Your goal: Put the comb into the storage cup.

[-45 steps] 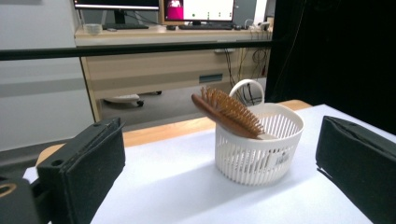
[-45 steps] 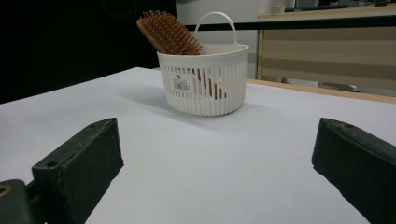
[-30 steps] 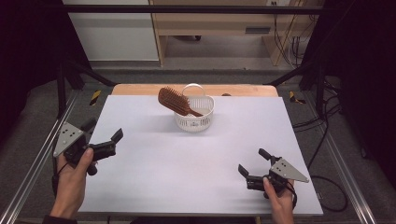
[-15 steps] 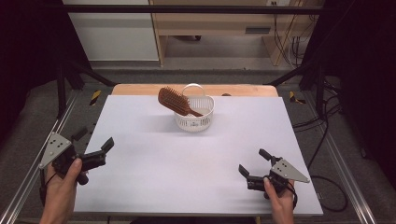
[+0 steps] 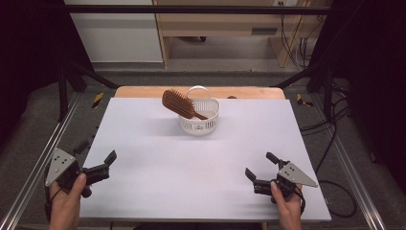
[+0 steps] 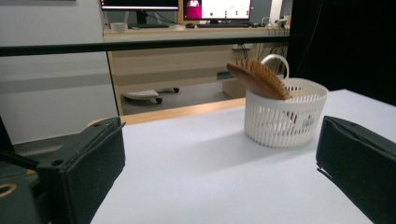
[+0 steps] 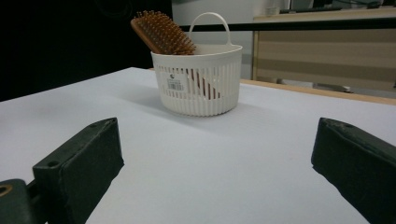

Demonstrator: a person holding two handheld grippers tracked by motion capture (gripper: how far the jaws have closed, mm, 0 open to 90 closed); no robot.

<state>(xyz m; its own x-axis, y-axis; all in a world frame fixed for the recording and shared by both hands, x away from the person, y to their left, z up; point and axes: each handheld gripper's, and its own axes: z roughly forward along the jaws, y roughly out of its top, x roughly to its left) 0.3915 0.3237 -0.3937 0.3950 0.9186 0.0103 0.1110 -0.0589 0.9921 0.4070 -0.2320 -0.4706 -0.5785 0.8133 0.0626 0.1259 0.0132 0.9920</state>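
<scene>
A white slatted plastic basket [image 5: 200,120] with a loop handle stands at the far middle of the white table [image 5: 191,167]. A brown wooden hairbrush [image 5: 176,102] rests in it, handle down, bristled head leaning out over the left rim. The left gripper [image 5: 95,151] is held at the table's near left edge, open, nothing between its jaws. The right gripper [image 5: 260,165] is held near the front right, open and empty too. The left gripper view shows the basket [image 6: 285,119] and brush [image 6: 259,79] far ahead. In the right gripper view the basket [image 7: 198,81] and brush [image 7: 163,32] stand ahead.
Metal frame rails [image 5: 28,177] run along both sides of the table. A wooden strip [image 5: 143,91] borders its far edge. Beyond it stand a wooden desk [image 5: 225,24] and cables [image 5: 297,43] on the floor.
The left gripper has drawn back toward the person and to the left, from over the table to its near left edge. The right gripper, basket and brush have stayed put.
</scene>
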